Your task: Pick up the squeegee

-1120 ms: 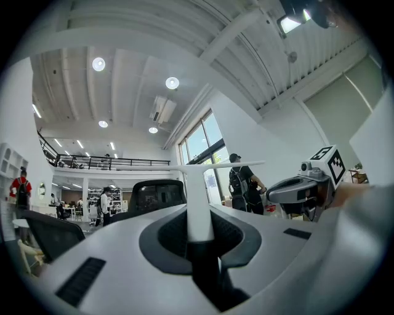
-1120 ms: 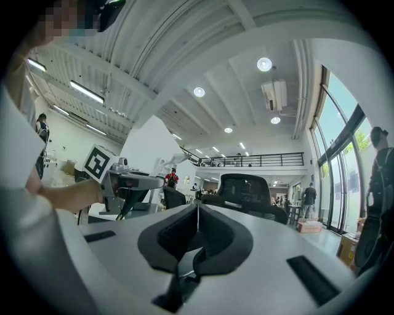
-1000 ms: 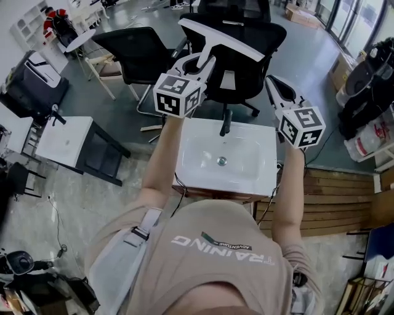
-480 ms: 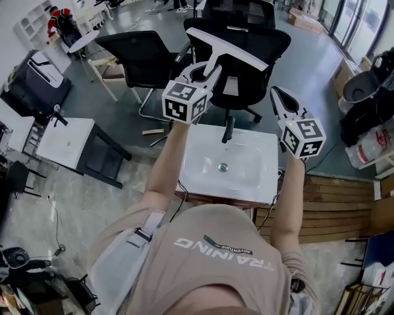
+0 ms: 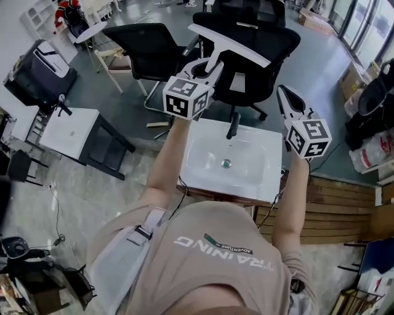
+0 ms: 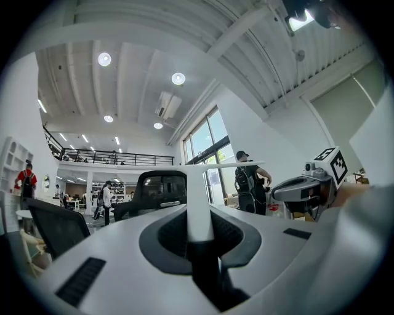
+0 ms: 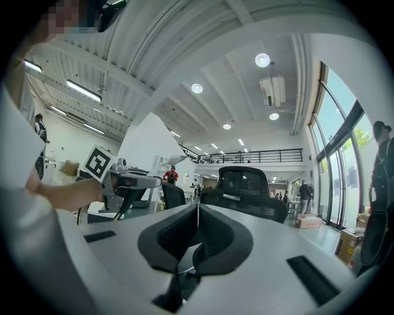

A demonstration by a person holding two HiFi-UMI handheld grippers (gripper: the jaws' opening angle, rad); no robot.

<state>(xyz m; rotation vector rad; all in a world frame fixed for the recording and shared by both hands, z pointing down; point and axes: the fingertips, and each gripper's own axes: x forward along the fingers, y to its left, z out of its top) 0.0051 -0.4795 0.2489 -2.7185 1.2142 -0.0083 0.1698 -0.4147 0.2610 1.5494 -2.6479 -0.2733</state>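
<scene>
Pickup looks done: left tongs (image 5: 206,66) clamp the squeegee (image 5: 229,43) by its handle, up in the air just past the sink (image 5: 246,154). Right tongs (image 5: 283,92) closed, empty. Next likely calls for a firm, steady grip.

**A:** Bright, even daylight in the head view. The white sink (image 5: 203,163) has a soft sheen and barely a shadow on it.

**B:** And the tall windows (image 6: 209,144) wash out pale in the left gripper view, with the round ceiling lights (image 6: 178,78) glaring as hot discs.

**A:** Heavy fisheye in both gripper views: beams bow, corners go black.

**B:** Close to the lens, the squeegee (image 6: 198,209) handle looks soft, and the hall behind is sharper.

**A:** There's a mosaic patch (image 7: 64,15) at top left in the right gripper view.

**B:** Shadows under the chairs (image 5: 148,49) are faint on the glossy grey floor (image 5: 123,101).
</scene>
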